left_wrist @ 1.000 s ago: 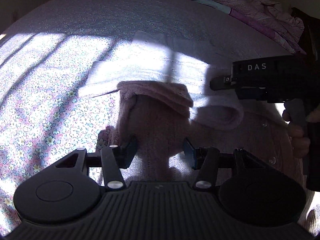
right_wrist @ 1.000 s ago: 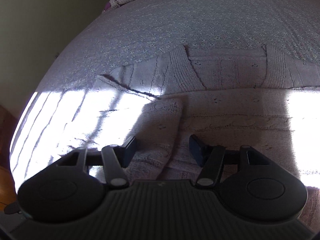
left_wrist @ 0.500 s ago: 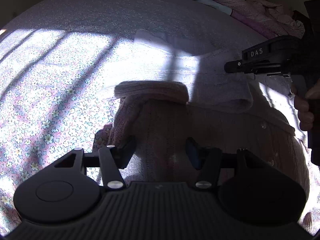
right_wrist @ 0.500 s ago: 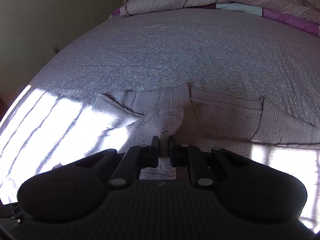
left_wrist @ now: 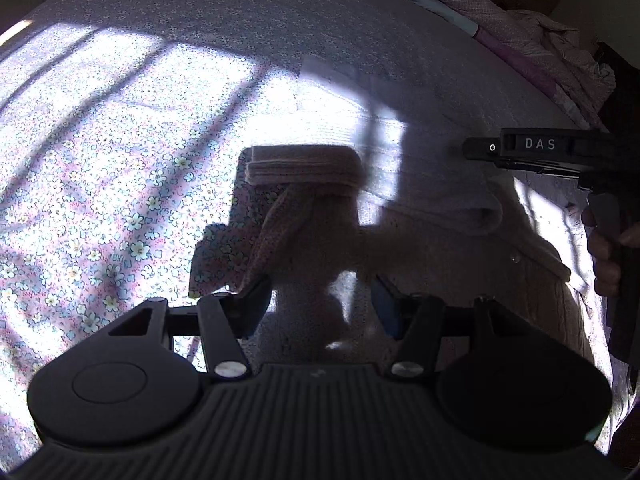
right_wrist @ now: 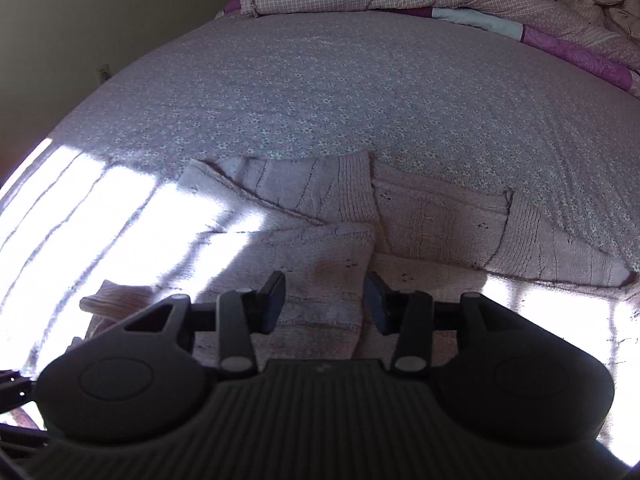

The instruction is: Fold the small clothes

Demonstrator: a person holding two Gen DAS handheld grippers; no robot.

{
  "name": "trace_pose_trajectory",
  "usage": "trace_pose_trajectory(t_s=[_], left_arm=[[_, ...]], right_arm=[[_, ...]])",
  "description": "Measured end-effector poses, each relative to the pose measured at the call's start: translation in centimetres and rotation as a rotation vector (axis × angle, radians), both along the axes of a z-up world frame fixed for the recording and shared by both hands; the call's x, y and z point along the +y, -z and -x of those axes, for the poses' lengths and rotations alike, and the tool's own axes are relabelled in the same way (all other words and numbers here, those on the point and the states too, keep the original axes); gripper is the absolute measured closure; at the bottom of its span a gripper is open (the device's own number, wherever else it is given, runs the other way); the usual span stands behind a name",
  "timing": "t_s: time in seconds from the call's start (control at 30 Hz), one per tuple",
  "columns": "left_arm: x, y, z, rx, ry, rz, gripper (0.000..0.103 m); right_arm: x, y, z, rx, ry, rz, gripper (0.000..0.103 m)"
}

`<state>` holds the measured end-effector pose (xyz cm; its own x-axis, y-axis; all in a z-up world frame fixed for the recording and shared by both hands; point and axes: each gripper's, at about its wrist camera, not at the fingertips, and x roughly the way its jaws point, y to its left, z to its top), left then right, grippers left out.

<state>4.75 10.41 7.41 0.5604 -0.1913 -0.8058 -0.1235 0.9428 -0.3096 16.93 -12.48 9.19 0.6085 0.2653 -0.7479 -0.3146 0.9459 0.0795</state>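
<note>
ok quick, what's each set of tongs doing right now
left tongs: open, holding nothing, over the pink knit sweater
right tongs: opening, nothing gripped, sweater fold below them

Right hand-held gripper lets go of the sleeve

The right hand-held gripper, pinched shut half a second ago on the pale pink knitted cardigan's folded sleeve, is opening its jaws and has risen; the sleeve lies flat.

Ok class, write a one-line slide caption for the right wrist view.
Right gripper opening above a pink knitted cardigan spread on a floral bedsheet, sunlight at left.
</note>
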Motion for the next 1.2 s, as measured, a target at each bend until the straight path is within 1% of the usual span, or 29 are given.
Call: trace_pose_trajectory(t_s=[0.1,0.23,0.37,0.47,0.53,0.63,0.7,0.77,0.87,0.9,0.97,1.0,1.03,1.13,1.2], left_arm=[[1.5,-0.5,0.5,0.011,-0.028,0.035,0.039],[3.6,-1.3,1.4,0.006,-0.08,0.031,0.039],[5.0,-1.6,2.2,0.009,-0.111,-0.001,0.038],[5.5,-1.1,2.8,0.03,-0.13,-0.029,0.038],[5.8,-0.6,3.0,0.048,-0.137,-0.031,0.038],[6.1,-0.2,3.4,0.055,-0.134,-0.026,0.038],[6.0,-0.2,3.6,0.053,-0.128,-0.032,0.038],[5.9,-0.3,3.6,0.052,-0.126,-0.037,0.038],[5.8,-0.4,3.6,0.052,-0.127,-0.038,0.038],[5.7,-0.5,3.6,0.051,-0.127,-0.038,0.038],[5.7,-0.6,3.7,0.049,-0.126,-0.041,0.038],[5.4,-0.3,3.5,0.049,-0.126,-0.045,0.038],[5.3,-0.2,3.4,0.049,-0.125,-0.05,0.038],[5.1,-0.2,3.2,0.048,-0.121,-0.064,0.038],[4.6,0.2,2.7,0.045,-0.117,-0.069,0.038]], right_arm=[[1.5,-1.3,1.1,-0.015,-0.057,-0.019,0.057],[4.5,-1.8,2.2,-0.017,-0.169,-0.033,0.057],[8.1,-1.1,2.7,0.007,-0.262,-0.027,0.057],[10.7,-0.1,3.3,0.03,-0.316,-0.02,0.057],[12.0,0.5,3.5,0.044,-0.344,-0.015,0.057],[13.6,1.6,3.5,0.052,-0.37,0.029,0.056],[14.5,2.2,3.3,0.041,-0.378,0.07,0.055],[15.0,2.6,3.2,0.035,-0.389,0.097,0.051],[15.7,3.3,3.4,0.014,-0.417,0.15,0.051],[15.8,3.3,3.5,0.006,-0.421,0.16,0.052],[15.7,3.3,3.7,-0.005,-0.405,0.161,0.059],[15.5,3.2,3.6,-0.014,-0.385,0.163,0.07],[15.4,3.0,3.5,-0.02,-0.371,0.16,0.076],[14.2,2.3,3.2,-0.021,-0.341,0.099,0.091],[13.2,1.4,3.2,-0.033,-0.317,0.052,0.091]])
